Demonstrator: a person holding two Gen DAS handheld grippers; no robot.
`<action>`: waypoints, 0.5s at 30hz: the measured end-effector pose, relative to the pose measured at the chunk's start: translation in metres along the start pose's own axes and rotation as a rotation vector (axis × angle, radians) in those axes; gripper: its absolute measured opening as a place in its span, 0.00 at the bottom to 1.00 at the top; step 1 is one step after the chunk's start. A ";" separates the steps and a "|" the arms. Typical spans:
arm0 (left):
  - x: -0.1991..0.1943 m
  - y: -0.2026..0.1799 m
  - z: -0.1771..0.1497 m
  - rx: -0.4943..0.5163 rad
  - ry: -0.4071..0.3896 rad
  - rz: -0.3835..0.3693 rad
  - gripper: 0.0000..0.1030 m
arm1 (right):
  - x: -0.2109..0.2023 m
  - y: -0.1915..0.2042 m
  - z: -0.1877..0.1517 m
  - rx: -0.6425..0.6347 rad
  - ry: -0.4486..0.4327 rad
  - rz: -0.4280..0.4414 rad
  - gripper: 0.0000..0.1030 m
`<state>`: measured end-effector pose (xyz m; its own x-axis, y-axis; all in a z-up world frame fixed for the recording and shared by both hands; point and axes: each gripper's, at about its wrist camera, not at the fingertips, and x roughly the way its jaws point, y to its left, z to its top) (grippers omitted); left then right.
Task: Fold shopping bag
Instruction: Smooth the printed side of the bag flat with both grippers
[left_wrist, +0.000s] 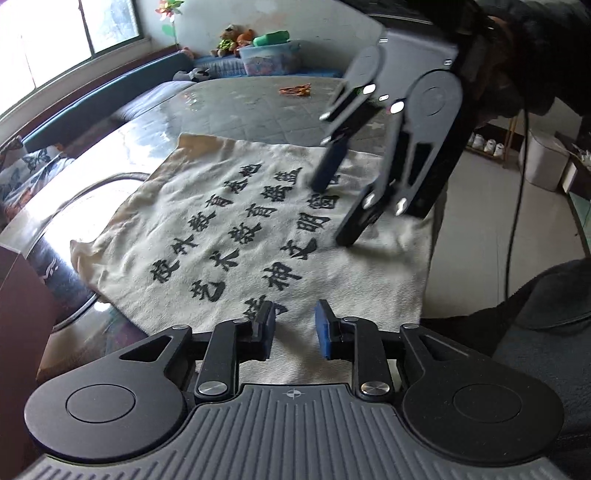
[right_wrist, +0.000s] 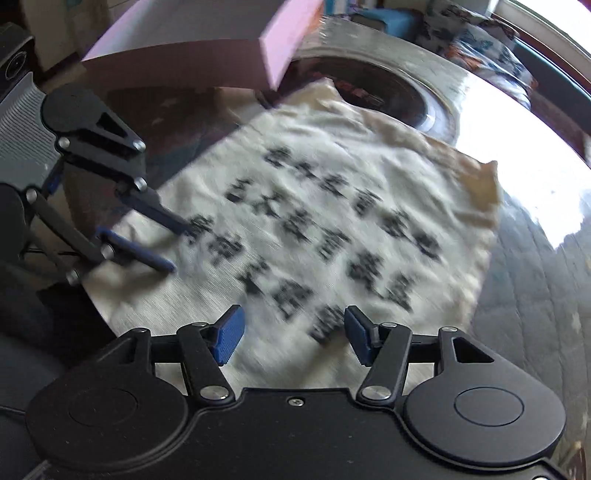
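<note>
Fingers (left_wrist: 264, 325) apart over the shopping bag (left_wrist: 236, 236) printed with black Chinese characters.

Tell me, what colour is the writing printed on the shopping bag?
Black, on off-white cloth of the shopping bag; it shows best in the left wrist view.

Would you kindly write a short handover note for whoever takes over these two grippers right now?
Left tongs: open, empty, over the near edge of the shopping bag.
Right tongs: open, empty, above the bag's printed side.
Bag: spread flat, print up, on the glossy table, one edge hanging off the table's side. A pink box sits just past the bag's far corner.
Done: bag laid out; no fold visible.
Left: grip an edge, fold the bag over, flatten, repeat.
</note>
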<state>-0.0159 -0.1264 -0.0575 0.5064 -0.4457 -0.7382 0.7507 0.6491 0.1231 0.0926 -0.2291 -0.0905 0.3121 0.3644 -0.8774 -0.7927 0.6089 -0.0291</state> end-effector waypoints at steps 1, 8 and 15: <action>0.000 0.001 0.000 -0.003 0.000 -0.001 0.27 | -0.001 -0.002 -0.001 0.008 0.002 -0.006 0.60; -0.022 -0.016 -0.007 0.119 -0.014 -0.060 0.29 | -0.006 -0.017 -0.012 0.061 0.019 -0.046 0.61; -0.018 -0.053 -0.007 0.270 -0.012 -0.121 0.39 | -0.007 -0.023 -0.014 0.076 0.033 -0.056 0.61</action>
<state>-0.0678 -0.1485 -0.0561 0.4097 -0.5183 -0.7507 0.8911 0.4036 0.2076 0.1017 -0.2551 -0.0905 0.3364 0.3053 -0.8909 -0.7322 0.6797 -0.0436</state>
